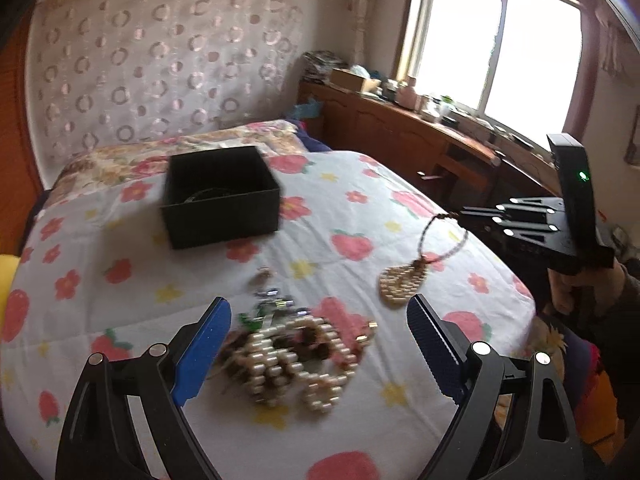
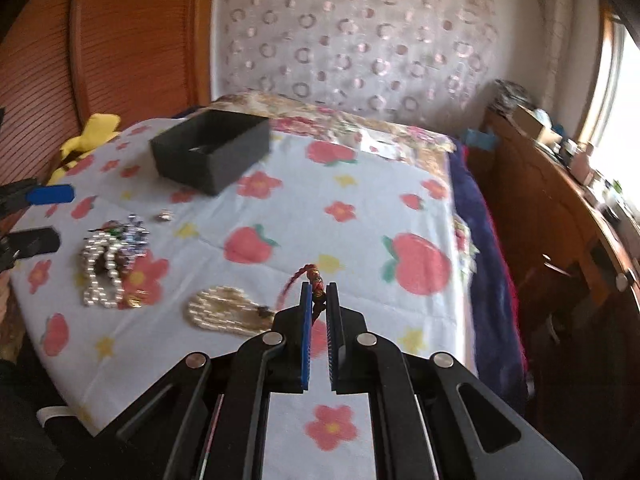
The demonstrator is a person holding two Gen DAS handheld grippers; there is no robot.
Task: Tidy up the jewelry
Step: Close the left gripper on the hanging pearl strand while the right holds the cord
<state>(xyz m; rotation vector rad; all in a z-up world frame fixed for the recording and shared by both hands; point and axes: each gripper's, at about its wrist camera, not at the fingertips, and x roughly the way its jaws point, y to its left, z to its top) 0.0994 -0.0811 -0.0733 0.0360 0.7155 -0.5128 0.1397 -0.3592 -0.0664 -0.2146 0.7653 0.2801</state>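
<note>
Inside the black box [image 1: 219, 194], blurred dark contents stay unreadable.

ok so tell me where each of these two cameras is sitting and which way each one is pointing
Left wrist: rides the left gripper, open above the pearl jewelry pile, facing the headboard; the person's right hand and right gripper show at right.
Right wrist: rides the right gripper, shut on the necklace cord, facing across the bed; the left gripper's tips show at the left edge.
Shared: the black box, the pile, and the beaded pendant.
</note>
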